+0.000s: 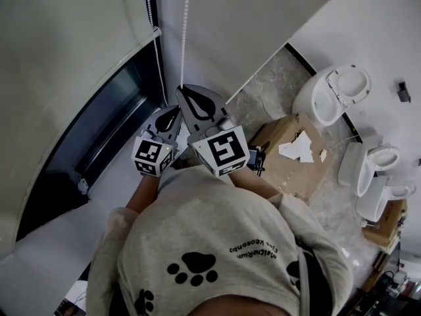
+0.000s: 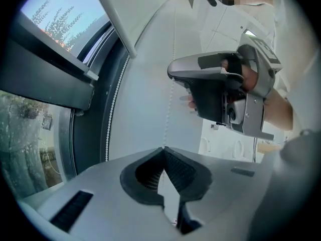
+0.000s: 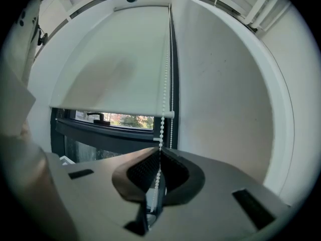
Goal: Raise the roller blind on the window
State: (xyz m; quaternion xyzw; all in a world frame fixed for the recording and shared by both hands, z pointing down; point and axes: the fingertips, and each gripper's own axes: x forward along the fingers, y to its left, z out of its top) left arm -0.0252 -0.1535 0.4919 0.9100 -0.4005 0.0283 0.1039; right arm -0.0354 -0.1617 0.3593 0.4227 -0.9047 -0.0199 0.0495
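Observation:
The white roller blind point(image 3: 115, 59) covers the upper part of the window, and its bottom bar point(image 3: 110, 112) hangs above a strip of bare glass point(image 3: 115, 119). A white bead chain point(image 1: 185, 31) drops beside the window's right frame. My right gripper point(image 1: 183, 88) is shut on this chain, which runs between its jaws point(image 3: 159, 170). Just below it, my left gripper point(image 1: 176, 108) is shut on the same strand, with the chain point(image 2: 170, 104) rising from its tip point(image 2: 163, 148) to the right gripper point(image 2: 170, 75). The other strand point(image 2: 113, 114) hangs free by the dark frame.
The dark window frame point(image 1: 99, 124) and the white sill point(image 1: 59, 222) lie at the left. A torn cardboard box point(image 1: 289, 157) stands on the floor to the right, with a toilet point(image 1: 332, 94) and more white sanitary ware point(image 1: 378, 170) beyond. The person's grey shirt point(image 1: 217, 249) fills the foreground.

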